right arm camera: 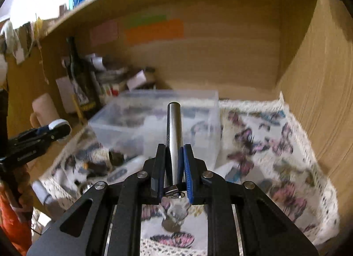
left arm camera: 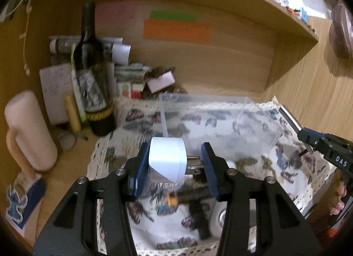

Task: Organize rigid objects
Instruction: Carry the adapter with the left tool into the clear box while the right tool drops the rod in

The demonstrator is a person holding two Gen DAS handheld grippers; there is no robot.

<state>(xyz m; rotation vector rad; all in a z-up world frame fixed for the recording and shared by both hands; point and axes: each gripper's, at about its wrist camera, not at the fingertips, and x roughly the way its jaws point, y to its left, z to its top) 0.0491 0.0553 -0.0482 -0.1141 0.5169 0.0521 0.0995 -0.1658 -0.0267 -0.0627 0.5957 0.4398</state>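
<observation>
My left gripper is shut on a white plug adapter; its metal prongs point right toward the right finger. It hangs just above the butterfly-print cloth, in front of a clear plastic box. My right gripper is shut on a silver metal cylinder that points forward over the clear box. The right gripper also shows at the right edge of the left wrist view. The left gripper with the adapter shows at the left of the right wrist view.
A dark wine bottle, a pink mug, papers and small boxes crowd the shelf's back left. Several small dark items and a white round object lie on the cloth. Wooden shelf walls close in behind and at the right.
</observation>
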